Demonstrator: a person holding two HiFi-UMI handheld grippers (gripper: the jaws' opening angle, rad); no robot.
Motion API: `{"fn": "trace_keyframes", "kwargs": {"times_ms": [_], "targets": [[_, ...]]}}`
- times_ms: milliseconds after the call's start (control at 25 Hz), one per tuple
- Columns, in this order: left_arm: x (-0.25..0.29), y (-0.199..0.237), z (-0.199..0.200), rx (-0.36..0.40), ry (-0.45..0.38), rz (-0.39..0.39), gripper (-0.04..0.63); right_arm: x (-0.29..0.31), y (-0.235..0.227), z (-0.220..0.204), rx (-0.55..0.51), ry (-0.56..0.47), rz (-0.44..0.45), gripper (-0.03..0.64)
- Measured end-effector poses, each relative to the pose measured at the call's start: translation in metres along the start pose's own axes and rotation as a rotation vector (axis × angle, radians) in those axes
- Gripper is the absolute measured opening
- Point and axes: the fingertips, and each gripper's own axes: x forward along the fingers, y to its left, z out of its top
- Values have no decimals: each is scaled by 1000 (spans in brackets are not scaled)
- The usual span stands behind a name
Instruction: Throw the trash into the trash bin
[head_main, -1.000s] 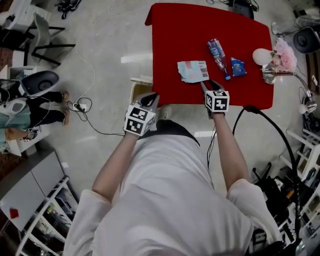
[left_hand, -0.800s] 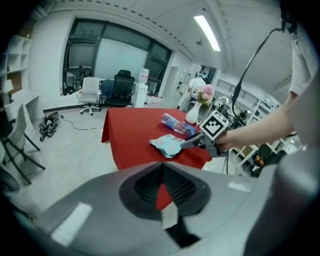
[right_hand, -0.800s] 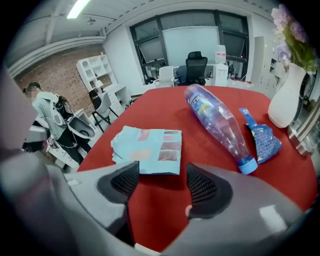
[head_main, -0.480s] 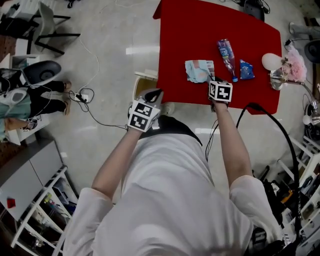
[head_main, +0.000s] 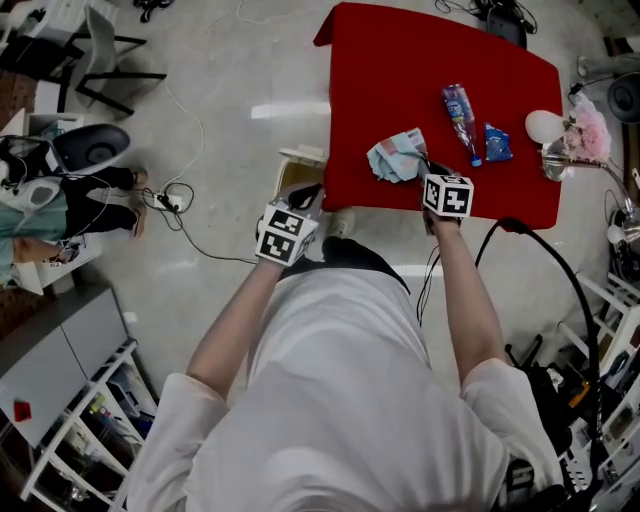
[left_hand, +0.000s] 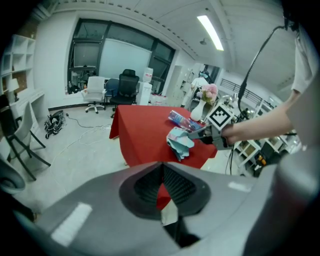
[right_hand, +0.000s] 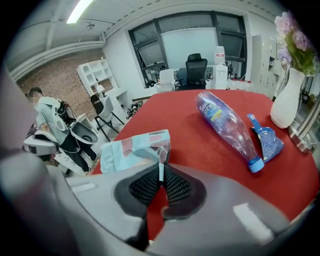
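The right gripper (right_hand: 161, 168) has its jaws pressed together on a thin edge of a pale blue plastic packet (right_hand: 131, 148), which bears pinkish patches. In the left gripper view the packet (left_hand: 179, 142) hangs crumpled from those jaws above the near part of the red table (left_hand: 145, 135); whether its lower end touches the cloth cannot be told. The left gripper (left_hand: 162, 169) has its pads meeting at the tips, with nothing between them. In the head view it (head_main: 301, 196) hovers over the floor at the table's near left corner, its tip over the trash bin (head_main: 303, 155), a tan box with a pale rim standing on the floor just beside the table.

Further along the table from the packet lie a clear plastic bottle (right_hand: 225, 122) with a blue cap and, just beside it, a small blue snack wrapper (right_hand: 267, 140). A white vase (right_hand: 289, 108) of pink flowers stands near the right edge. A person sits well apart at the far left of the room.
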Motion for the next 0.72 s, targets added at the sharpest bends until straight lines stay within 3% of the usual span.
{"fn": "trace_keyframes", "kwargs": {"times_ms": [720], "targets": [[-79, 47, -56, -17, 4, -18, 5, -3, 166, -33, -75, 26, 102, 3]]}}
